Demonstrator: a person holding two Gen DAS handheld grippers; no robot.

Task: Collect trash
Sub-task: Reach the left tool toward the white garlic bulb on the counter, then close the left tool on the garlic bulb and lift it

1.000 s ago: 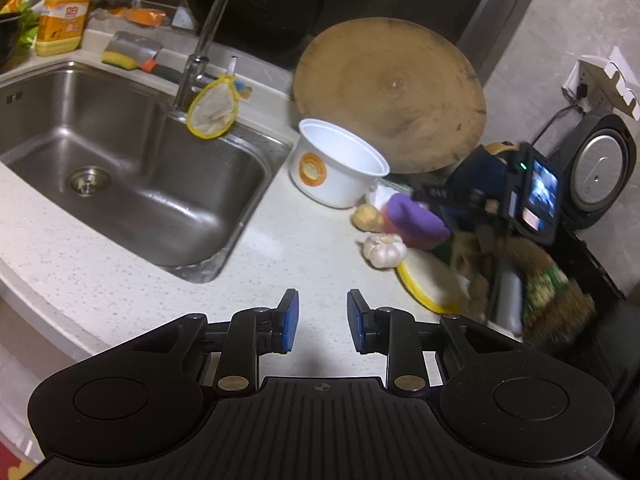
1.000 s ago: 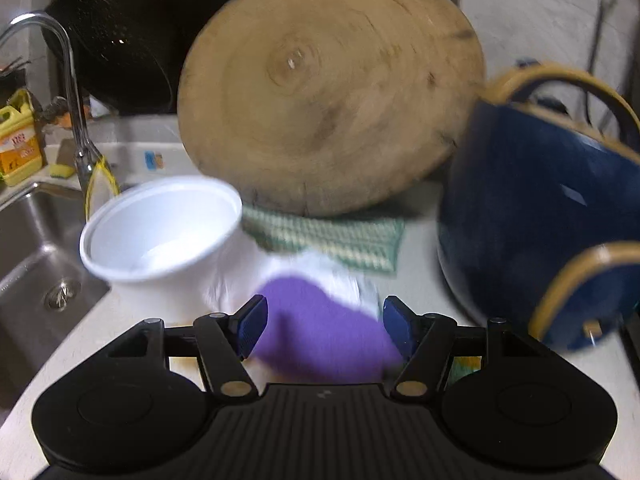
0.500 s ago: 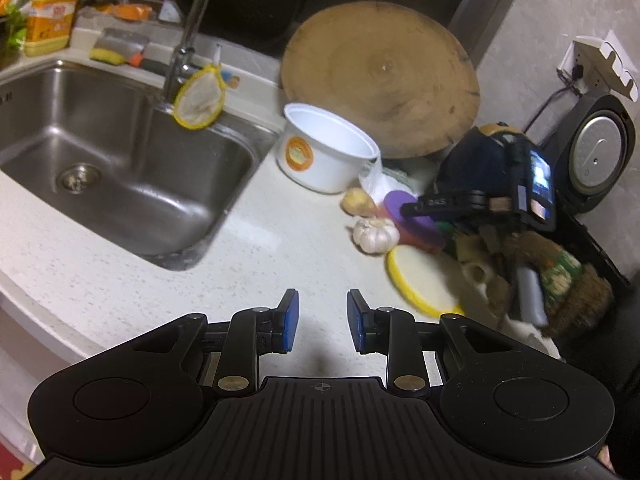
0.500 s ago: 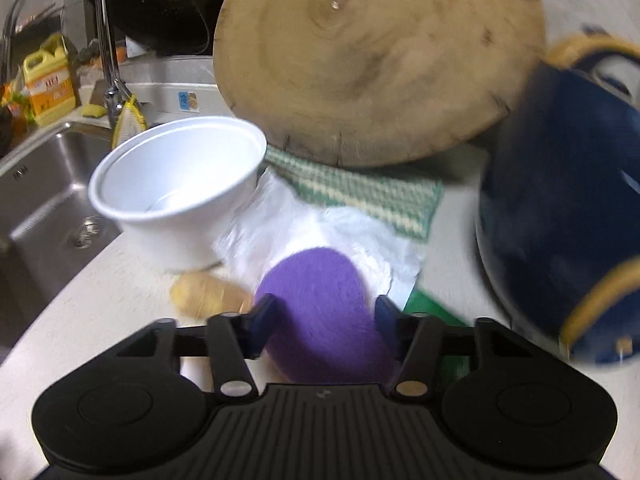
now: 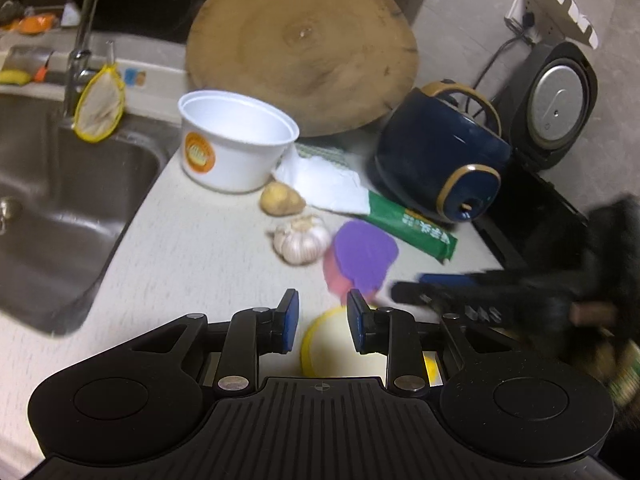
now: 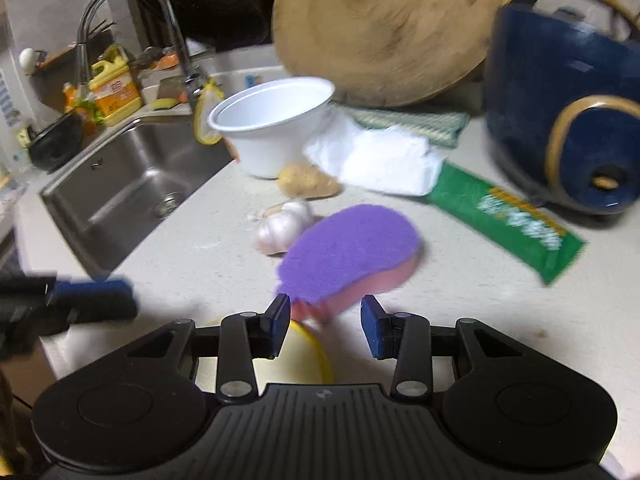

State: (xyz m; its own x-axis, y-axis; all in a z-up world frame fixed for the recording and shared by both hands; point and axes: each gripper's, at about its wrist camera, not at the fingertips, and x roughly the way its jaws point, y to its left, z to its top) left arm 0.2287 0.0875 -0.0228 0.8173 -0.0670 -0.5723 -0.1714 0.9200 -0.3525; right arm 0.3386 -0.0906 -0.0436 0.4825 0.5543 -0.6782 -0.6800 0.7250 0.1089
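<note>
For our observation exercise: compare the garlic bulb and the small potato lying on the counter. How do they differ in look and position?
The garlic bulb is whitish with ridged cloves and a papery top; the potato is tan and smooth.
The potato lies close beside the white bowl; the garlic bulb lies farther from it, next to the purple sponge.
Both are rounded, similar in size, and rest loose on the counter.

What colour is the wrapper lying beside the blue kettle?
Green, with white and orange print. The wrapper shows best in the right wrist view, lying flat on the counter.

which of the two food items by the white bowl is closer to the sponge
The garlic: it lies right beside the purple sponge, while the potato sits farther back, against the white bowl.
</note>
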